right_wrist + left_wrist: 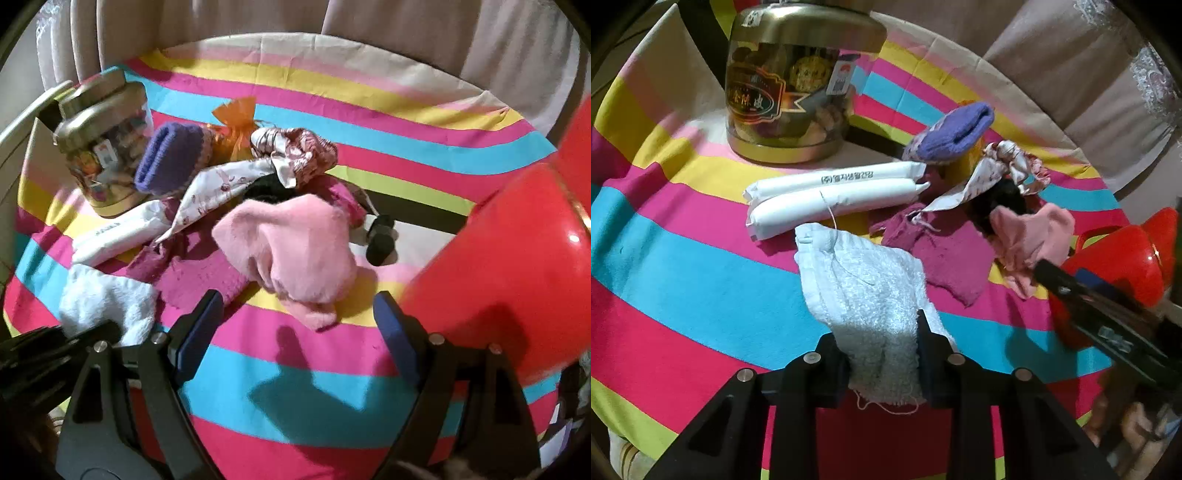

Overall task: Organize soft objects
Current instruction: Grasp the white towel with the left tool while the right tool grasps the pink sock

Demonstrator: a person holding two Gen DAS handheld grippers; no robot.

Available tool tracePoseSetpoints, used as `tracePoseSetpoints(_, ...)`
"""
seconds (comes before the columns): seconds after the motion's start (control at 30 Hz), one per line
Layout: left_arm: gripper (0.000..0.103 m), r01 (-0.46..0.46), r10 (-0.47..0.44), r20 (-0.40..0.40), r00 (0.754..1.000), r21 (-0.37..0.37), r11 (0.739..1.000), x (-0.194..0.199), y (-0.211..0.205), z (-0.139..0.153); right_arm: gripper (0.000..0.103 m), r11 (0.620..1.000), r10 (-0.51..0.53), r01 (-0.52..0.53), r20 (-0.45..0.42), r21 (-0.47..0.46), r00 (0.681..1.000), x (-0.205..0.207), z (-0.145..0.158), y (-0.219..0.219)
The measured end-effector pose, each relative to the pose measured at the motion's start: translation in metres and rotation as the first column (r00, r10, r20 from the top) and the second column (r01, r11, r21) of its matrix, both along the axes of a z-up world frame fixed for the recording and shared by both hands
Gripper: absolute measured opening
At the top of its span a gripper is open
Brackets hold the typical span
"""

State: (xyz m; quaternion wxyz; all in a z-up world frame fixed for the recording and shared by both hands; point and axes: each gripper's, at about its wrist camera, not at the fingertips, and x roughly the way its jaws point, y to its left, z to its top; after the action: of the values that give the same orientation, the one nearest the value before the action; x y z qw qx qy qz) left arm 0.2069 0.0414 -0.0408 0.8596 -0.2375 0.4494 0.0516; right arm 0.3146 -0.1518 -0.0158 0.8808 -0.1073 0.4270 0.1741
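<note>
My left gripper (882, 339) is shut on a white terry cloth (864, 288), held up over the striped bedsheet (683, 258); the cloth also shows in the right wrist view (107, 299). My right gripper (299, 317) is open and empty, just in front of a pink fuzzy sock (295, 243), not touching it. The pink sock (1030, 240) lies on a magenta cloth (945, 254). Behind are a purple sock (956, 133), a floral white cloth (990, 170), a black soft item (1001, 203) and white padded packets (831, 199).
A gold-lidded clear jar (786, 92) stands at the back left. A red plastic container (517, 266) is close on the right, beside my right gripper. A small black roll (380, 240) and an orange mesh pouch (240, 125) lie on the sheet. Curtains hang behind.
</note>
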Motion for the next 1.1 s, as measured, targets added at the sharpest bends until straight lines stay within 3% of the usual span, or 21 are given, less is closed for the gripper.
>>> tracePoseSetpoints(0.4, 0.03, 0.002, -0.001, 0.034, 0.999, -0.019, 1.0, -0.002, 0.002, 0.002, 0.085, 1.0, -0.025, 0.025, 0.023, -0.016, 0.999, 0.031, -0.019, 0.015)
tracePoseSetpoints(0.57, 0.03, 0.001, 0.0, 0.044, 0.999, -0.025, 1.0, -0.004, 0.003, 0.004, 0.044, 1.0, 0.017, -0.017, 0.013, -0.025, 1.0, 0.025, -0.024, 0.02)
tracePoseSetpoints(0.63, 0.03, 0.002, -0.001, 0.051, 0.999, -0.026, 1.0, -0.004, 0.002, 0.005, 0.038, 0.999, 0.03, -0.03, 0.014, -0.018, 0.999, 0.019, -0.022, 0.02)
tracePoseSetpoints(1.1, 0.03, -0.003, 0.007, 0.123, 0.992, -0.037, 0.999, -0.009, 0.002, 0.022, 0.036, 0.994, 0.05, -0.049, -0.003, 0.093, 0.999, -0.048, 0.011, -0.011)
